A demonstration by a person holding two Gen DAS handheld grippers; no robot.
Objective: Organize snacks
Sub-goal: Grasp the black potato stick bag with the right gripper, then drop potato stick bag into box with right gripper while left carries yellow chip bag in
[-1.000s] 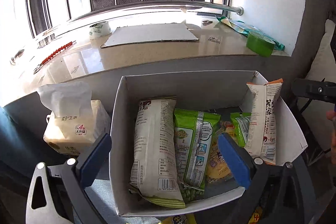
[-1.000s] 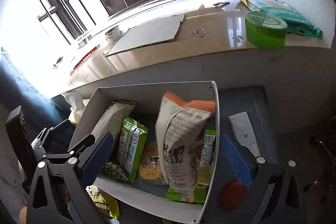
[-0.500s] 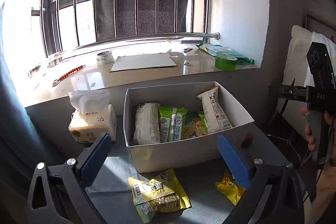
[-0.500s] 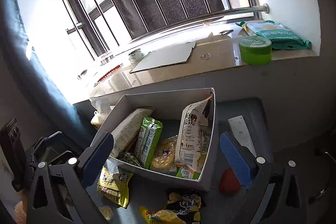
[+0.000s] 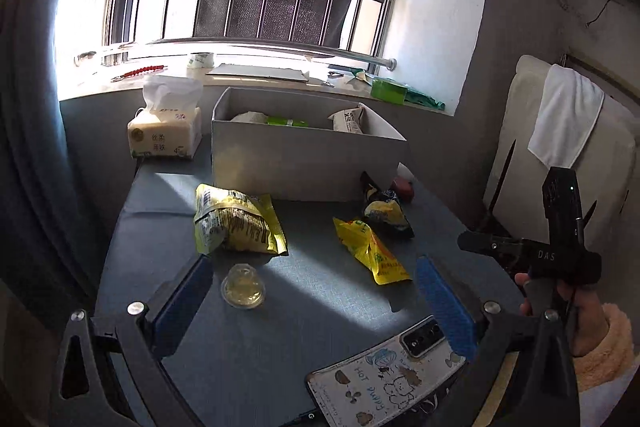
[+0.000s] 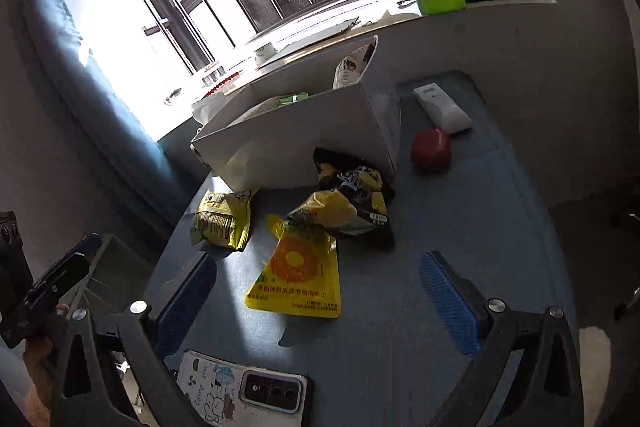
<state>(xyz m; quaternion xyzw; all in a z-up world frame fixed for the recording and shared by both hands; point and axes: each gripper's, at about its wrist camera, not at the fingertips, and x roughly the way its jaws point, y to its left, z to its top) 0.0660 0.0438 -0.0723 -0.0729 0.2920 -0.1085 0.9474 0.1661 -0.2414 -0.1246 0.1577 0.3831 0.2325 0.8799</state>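
Both tools spread and empty: left tool (image 5: 316, 291), right tool (image 6: 320, 291). Landmark was the grey cardboard box (image 5: 308, 163) on the bench. Flat yellow foil snack pouch (image 6: 298, 275) lay in front of the box, between the right tool's pads. Probably light, soft, slick film; best pinched at a sealed edge. Box contents were mostly hidden by its wall. Small clear cup (image 5: 243, 286) contents unclear.

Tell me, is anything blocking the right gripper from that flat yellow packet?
Nothing visible does. The right gripper is open, and the flat yellow packet lies on bare table just ahead of its fingers, with the black-and-yellow bag behind it.
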